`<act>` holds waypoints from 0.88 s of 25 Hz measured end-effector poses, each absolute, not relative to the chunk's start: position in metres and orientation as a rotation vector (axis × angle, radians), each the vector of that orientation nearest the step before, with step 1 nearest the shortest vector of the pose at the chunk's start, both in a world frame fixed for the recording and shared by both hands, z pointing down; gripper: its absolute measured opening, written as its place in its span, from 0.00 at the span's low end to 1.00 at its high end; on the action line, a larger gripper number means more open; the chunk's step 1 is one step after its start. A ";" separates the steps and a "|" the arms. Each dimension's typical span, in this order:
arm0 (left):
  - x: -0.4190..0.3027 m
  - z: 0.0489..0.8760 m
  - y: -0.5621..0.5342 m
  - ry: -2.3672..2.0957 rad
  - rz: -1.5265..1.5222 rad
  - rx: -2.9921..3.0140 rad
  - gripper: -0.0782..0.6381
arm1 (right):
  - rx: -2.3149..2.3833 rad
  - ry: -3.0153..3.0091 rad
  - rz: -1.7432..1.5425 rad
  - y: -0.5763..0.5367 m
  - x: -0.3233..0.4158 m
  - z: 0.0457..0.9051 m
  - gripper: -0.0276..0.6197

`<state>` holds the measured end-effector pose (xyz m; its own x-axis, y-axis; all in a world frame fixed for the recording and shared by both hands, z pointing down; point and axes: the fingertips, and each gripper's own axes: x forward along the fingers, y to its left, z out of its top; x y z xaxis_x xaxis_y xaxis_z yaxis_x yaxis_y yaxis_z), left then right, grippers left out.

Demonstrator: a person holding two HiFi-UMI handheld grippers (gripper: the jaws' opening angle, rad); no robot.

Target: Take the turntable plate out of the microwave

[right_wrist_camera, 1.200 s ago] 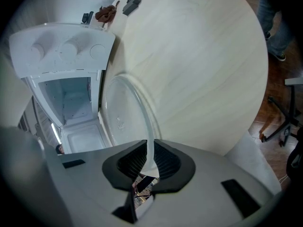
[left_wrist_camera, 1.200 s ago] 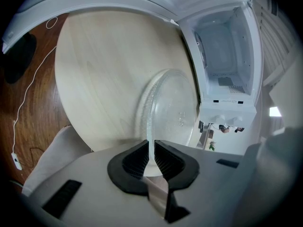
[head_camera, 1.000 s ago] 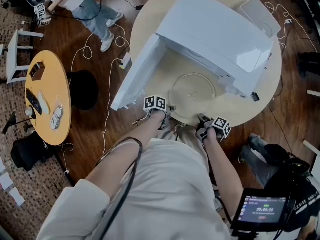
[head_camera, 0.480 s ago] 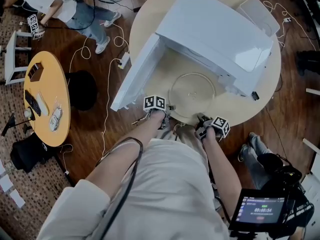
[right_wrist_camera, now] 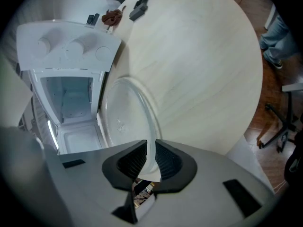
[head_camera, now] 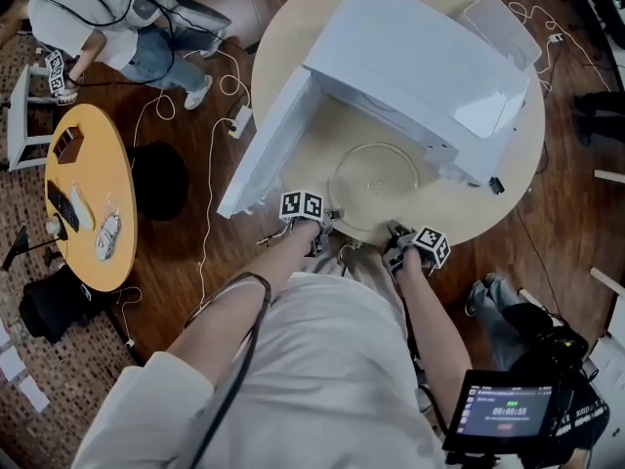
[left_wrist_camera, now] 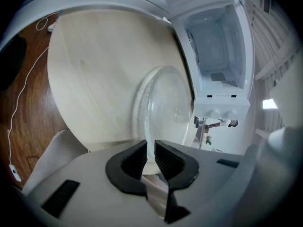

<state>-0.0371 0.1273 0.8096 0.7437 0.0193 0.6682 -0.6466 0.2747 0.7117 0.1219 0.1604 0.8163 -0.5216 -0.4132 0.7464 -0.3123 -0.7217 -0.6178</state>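
- Dark wood floor [head_camera: 195,272] underfoot, white cables trailing over it; small lit monitor [head_camera: 506,410] at lower right.
- Nearest, two forearms stretched forward to the near edge of a round pale table [head_camera: 493,218].
- At that edge, left gripper [left_wrist_camera: 150,148]: jaws drawn almost together, ribbed pads pressing from both sides on the near rim of the glass plate [head_camera: 376,176].
- Just to its right, right gripper [right_wrist_camera: 150,148]: same narrow pinch, clamped on the same rim a little further round.
- Plate out of the microwave [head_camera: 420,66], lying level over the table just in front of the open cavity [left_wrist_camera: 215,46].
- Cannot tell whether resting on the wood or held just above it.
- Glass clear, with a raised edge and the pale tabletop showing through.
- Beyond the plate, white microwave set at an angle on the table, door [head_camera: 262,154] swung wide to the left, mouth turned toward the grippers.
- Knobs [right_wrist_camera: 71,44] on the panel beside the cavity.
- Behind the microwave, flat white slab [head_camera: 508,27] near the far edge of the table, thin cable running off it.
- Off to the left, well apart from all this, yellow side table [head_camera: 83,262] carrying a few small items, black stool [head_camera: 161,174] next to it.
- Farthest, at top left, a person [head_camera: 117,8] in jeans bending over.
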 end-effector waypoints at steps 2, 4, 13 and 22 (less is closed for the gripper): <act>-0.039 0.809 0.127 -0.626 0.491 1.231 0.16 | -1.512 1.211 -2.422 0.159 0.120 0.815 0.11; -0.043 0.809 0.126 -0.645 0.497 1.245 0.16 | -1.510 1.249 -2.401 0.158 0.118 0.812 0.14; -0.065 0.797 0.116 -0.724 0.517 1.332 0.16 | -1.674 1.388 -2.255 0.160 0.129 0.798 0.23; -0.056 0.750 0.101 -0.746 0.511 1.567 0.16 | -1.639 1.551 -2.130 0.151 0.145 0.750 0.23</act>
